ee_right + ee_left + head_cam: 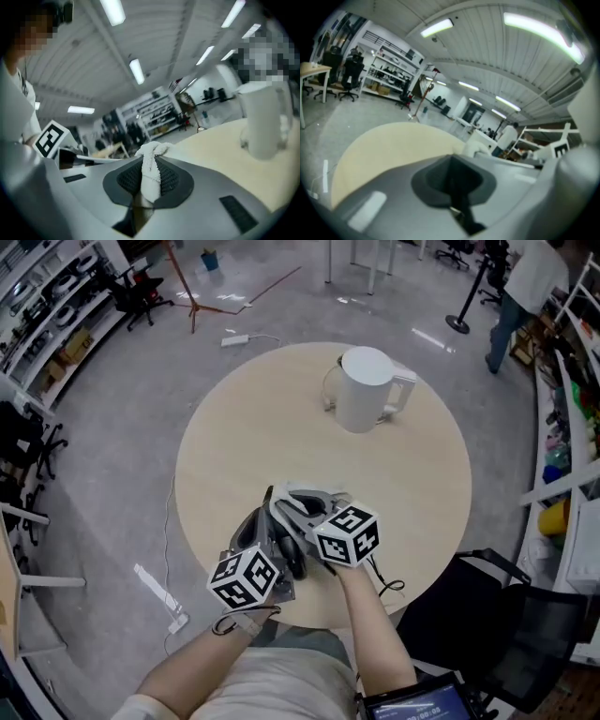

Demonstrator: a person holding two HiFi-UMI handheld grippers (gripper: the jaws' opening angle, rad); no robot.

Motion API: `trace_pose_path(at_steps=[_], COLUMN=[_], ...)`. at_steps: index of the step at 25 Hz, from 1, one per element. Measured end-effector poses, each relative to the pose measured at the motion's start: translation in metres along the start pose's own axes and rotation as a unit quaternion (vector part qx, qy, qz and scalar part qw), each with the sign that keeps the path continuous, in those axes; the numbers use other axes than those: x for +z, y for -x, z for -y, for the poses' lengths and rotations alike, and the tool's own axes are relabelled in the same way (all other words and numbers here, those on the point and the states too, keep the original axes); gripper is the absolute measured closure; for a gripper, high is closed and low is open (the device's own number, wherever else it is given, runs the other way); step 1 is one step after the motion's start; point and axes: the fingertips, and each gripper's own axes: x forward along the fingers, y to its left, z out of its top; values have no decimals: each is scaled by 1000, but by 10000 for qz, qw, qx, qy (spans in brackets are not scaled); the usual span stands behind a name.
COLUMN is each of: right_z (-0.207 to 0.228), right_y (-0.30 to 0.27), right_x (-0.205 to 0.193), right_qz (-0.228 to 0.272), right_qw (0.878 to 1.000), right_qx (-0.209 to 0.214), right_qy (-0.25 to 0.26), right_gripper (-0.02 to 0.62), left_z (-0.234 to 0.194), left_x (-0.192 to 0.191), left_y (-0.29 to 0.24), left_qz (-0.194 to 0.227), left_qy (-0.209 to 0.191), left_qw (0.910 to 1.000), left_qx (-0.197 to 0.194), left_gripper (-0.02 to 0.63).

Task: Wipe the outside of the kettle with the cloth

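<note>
On table (253, 418): 1 kettle (364, 388); 1 cloth (150, 180) in R gripper (149, 157).

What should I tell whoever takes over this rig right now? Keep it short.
Claws: the left claw is shut and empty. The right claw is shut on the white cloth.
Position: both claws sit close together over the near edge of the round table. The white kettle stands upright at the far side, apart from both.
Done: the cloth is in the claw.
Left: bring the cloth to the kettle and wipe its outside. The cloth is not yet touching the kettle.
</note>
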Motion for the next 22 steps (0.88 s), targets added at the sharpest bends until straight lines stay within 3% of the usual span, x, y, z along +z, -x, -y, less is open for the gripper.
trace_pose_path(at_steps=[1,3,5,6,7,9,10,11,13,17,22], right_z=[-3,-7,-13,-19,-28,-50,-63,-74,-91,-97,-90], right_y=[-12,-25,-28,-29,-28,-25,-23,-22,-17,6,22], right_x=[0,2,6,8,9,4,-3,-10,-20,-32,-40], right_qz=[-611,-1493,-1831,-1773,-1625,-1379,-1362,-1388,-1388,-1108,-1568], right_qw=[9968,9792,9594,9503,9397,9096,8917,8758,8599,8585,8864], right_qx=[97,365,597,678,750,868,885,869,770,358,-1090], right_qy=[497,1324,2059,2470,2913,3822,4225,4540,4852,4995,4217], right_gripper=[554,554,554,554,554,554,554,554,554,553,552], left_z=[1,5,-5,-18,-34,-61,-68,-73,-78,-75,-43], left_x=[2,6,8,9,9,10,10,10,8,7,13], left_y=[-1,-3,-6,-7,-8,-8,-7,-5,-1,-7,-16], left_qz=[-14,95,342,470,576,664,649,613,519,387,77], left_qy=[-8,218,1227,2008,2801,3900,4134,4218,4292,4593,4397], left_qw=[9999,9992,9913,9782,9582,9184,9082,9045,9013,8855,8890], left_qx=[-132,-319,-322,-236,-121,-16,-66,-147,-285,-585,-1278], left_gripper=[606,606,606,606,606,606,606,606,606,606,606])
